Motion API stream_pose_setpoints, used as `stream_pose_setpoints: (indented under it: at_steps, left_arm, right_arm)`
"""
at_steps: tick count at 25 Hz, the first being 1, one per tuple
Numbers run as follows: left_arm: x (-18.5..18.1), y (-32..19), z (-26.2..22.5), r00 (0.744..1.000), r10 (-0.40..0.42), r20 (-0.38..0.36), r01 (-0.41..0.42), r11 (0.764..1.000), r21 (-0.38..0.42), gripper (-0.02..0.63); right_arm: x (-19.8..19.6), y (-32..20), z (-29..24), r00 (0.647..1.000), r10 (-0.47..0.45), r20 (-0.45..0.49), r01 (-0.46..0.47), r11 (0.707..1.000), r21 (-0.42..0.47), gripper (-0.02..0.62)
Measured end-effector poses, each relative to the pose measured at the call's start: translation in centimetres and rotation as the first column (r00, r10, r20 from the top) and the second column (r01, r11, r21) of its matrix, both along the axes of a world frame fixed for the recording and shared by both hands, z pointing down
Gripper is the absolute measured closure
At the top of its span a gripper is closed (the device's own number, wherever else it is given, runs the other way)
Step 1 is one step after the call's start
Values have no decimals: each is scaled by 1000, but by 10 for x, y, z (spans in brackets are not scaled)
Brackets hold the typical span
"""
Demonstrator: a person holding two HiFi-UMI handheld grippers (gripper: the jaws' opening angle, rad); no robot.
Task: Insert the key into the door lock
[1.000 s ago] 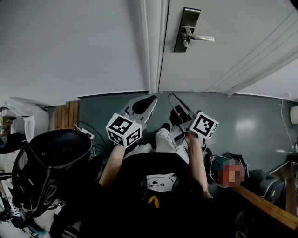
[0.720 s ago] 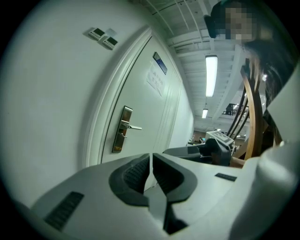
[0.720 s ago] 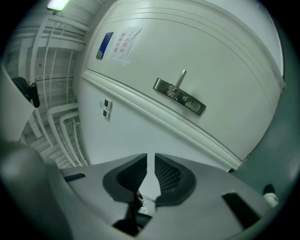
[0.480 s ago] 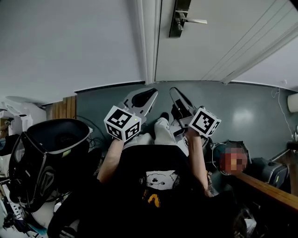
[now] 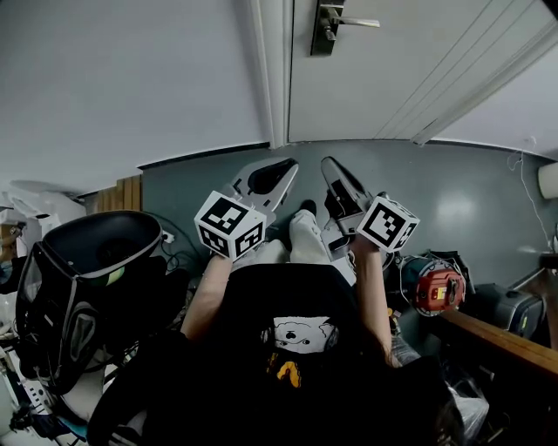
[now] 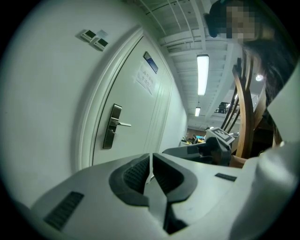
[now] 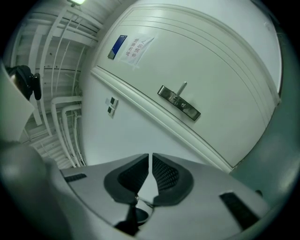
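Note:
The door lock (image 5: 327, 22), a dark metal plate with a silver lever handle, is on the pale door at the top of the head view. It also shows as the lock plate (image 6: 111, 125) in the left gripper view and the lock plate (image 7: 179, 101) in the right gripper view. Both grippers are held low in front of the person and point at the door from well short of it. My left gripper (image 5: 283, 168) is shut with nothing visible between its pads. My right gripper (image 5: 331, 165) is shut too. A thin metal ring (image 7: 140, 202) shows below its pads; the key blade itself is hidden.
A black chair (image 5: 87, 287) stands at the left. A red and white object (image 5: 436, 287) and a wooden edge (image 5: 497, 344) are at the right. The door frame (image 5: 277, 78) runs left of the lock. Wall switches (image 6: 93, 38) and a paper notice (image 7: 136, 47) are higher up.
The lock has slid upward toward the top edge of the head view. Both grippers have shifted slightly up toward the door, still shut.

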State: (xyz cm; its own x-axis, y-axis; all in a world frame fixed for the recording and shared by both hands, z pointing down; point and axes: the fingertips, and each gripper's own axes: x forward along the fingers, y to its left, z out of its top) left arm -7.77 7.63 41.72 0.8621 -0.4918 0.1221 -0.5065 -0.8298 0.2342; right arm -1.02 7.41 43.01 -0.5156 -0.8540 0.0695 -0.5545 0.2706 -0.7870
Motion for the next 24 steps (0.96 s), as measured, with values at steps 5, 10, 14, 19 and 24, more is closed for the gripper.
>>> stream_pose_setpoints:
  at_steps: [5,10,14,19,24]
  left_arm:
    - [1,7,7,1000,8,6,-8,1000,-5,583]
    - [2,7,6,1000,18,12,-17,1000,-7,582]
    - [3,7,3,1000,24,14,-24,1000,-7,583]
    - [3,5,9,999,33,18,-32,999,-17,583]
    - [5,0,12,998,44,34,-43,999,-20,583]
  right_arm:
    - [3,7,7,1000,7,-12,-7,1000,-2,577]
    - [4,6,2,999,17,-31,-16,1000,8,578]
    - [9,5,-1,999,28,-34,-28,1000,5,580]
    - [14,4,4,998,44,-43,-45,999,-9,580]
    - [22,-5,3,995,54,-79,-54,999,2,580]
